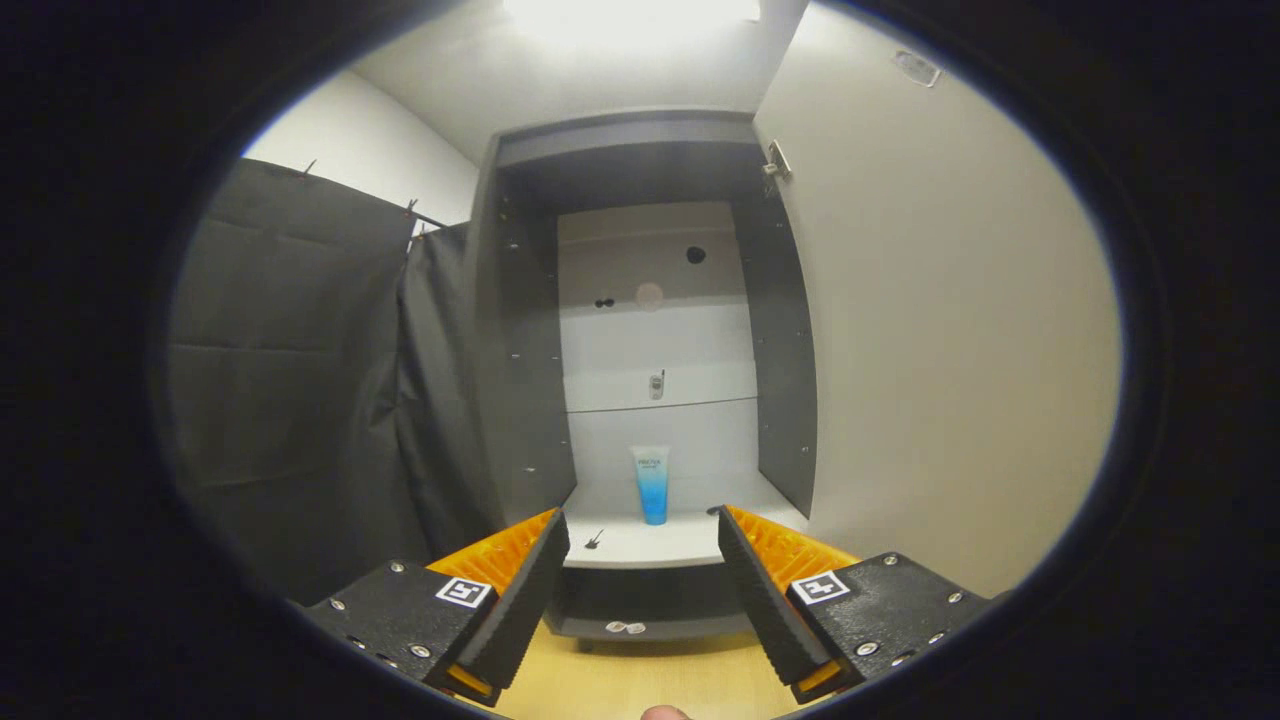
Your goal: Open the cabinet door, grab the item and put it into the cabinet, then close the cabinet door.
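Note:
The tall grey cabinet stands open ahead, its white door swung out to the right of the fingers. A blue-and-white tube stands upright on the white shelf inside, beyond the fingertips. My gripper is open, with nothing between its fingers, and it sits back from the shelf's front edge, apart from the tube.
Black cloth hangs to the left of the cabinet. A wooden floor lies below the shelf and the cabinet's lower ledge. A hinge plate sits at the door's top. Holes and a small fitting mark the cabinet's back panel.

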Demonstrator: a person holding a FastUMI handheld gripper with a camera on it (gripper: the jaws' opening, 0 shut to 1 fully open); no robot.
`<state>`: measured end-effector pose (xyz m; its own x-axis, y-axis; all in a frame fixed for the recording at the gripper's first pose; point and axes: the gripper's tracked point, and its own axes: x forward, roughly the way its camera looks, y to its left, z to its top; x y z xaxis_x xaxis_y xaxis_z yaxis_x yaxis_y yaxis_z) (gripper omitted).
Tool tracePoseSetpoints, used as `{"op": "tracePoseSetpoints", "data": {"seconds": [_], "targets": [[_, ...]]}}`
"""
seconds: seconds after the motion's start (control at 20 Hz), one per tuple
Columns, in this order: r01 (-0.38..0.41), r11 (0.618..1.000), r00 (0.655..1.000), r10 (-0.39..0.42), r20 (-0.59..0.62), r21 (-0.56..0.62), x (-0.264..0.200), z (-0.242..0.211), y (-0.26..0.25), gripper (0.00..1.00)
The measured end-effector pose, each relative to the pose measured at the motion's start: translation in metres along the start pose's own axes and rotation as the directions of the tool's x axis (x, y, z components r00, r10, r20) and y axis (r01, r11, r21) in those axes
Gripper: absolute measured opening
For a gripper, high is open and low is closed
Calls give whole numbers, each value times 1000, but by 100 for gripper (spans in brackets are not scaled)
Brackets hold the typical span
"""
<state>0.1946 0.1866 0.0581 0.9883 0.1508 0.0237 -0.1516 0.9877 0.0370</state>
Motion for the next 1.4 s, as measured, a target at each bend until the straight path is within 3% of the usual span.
{"op": "tracePoseSetpoints", "data": {"seconds": [0.15,0.4,0.7,1.05,1.4], "targets": [[-27,999,1000,27,-13,-18,-38,-12,0,93],[-151,985,987,147,-59,-79,-112,-44,3,93],[-245,970,962,242,-124,-11,-183,-52,-27,93],[-217,976,969,215,-122,-7,-234,-33,-119,93],[-85,996,993,82,-80,-34,-236,-8,-221,93]]}}
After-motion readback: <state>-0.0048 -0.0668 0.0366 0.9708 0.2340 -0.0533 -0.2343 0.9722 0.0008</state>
